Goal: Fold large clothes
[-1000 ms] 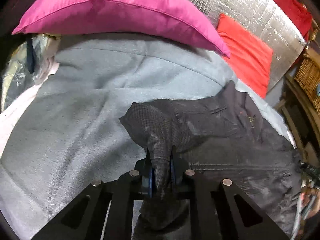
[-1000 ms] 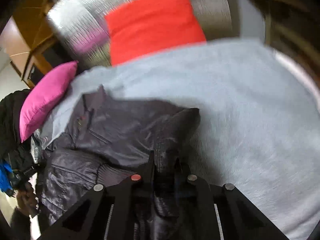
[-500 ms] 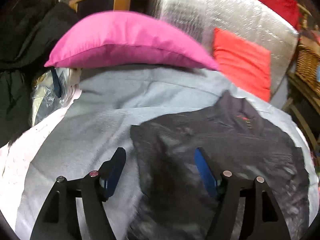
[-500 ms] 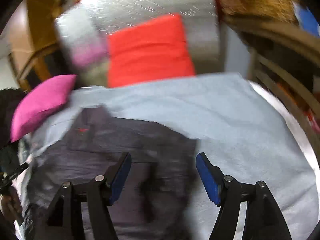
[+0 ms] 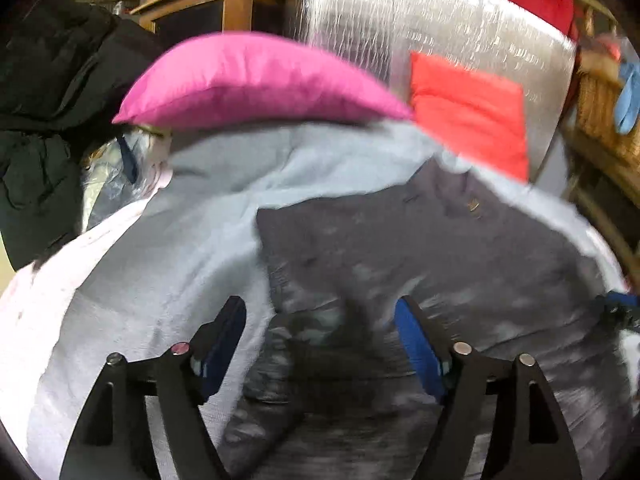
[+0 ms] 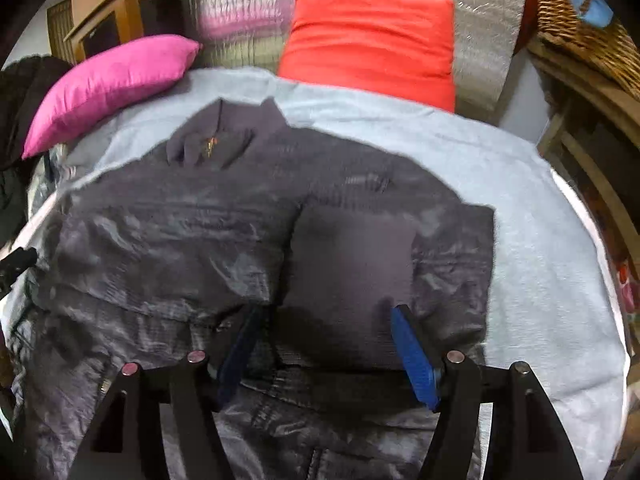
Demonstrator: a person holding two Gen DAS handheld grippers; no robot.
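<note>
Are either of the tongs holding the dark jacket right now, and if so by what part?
Nothing is held. Both the left tongs and right tongs have just been opening and stand open above the dark jacket, pads clear of the fabric.

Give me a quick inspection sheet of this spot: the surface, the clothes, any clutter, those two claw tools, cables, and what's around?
Surface: light grey blanket over a bed.
Job's things: dark jacket lying flat on the blanket, collar toward the cushions, sleeves folded in.
Clutter: pink cushion and red cushion at the far end.
Grippers: left gripper and right gripper open, jaws just opened, over the jacket, gripping nothing.
Cables: nothing seen.
Surroundings: silver foil panel, wicker basket, wooden cabinet, dark clothes piled at the side.
</note>
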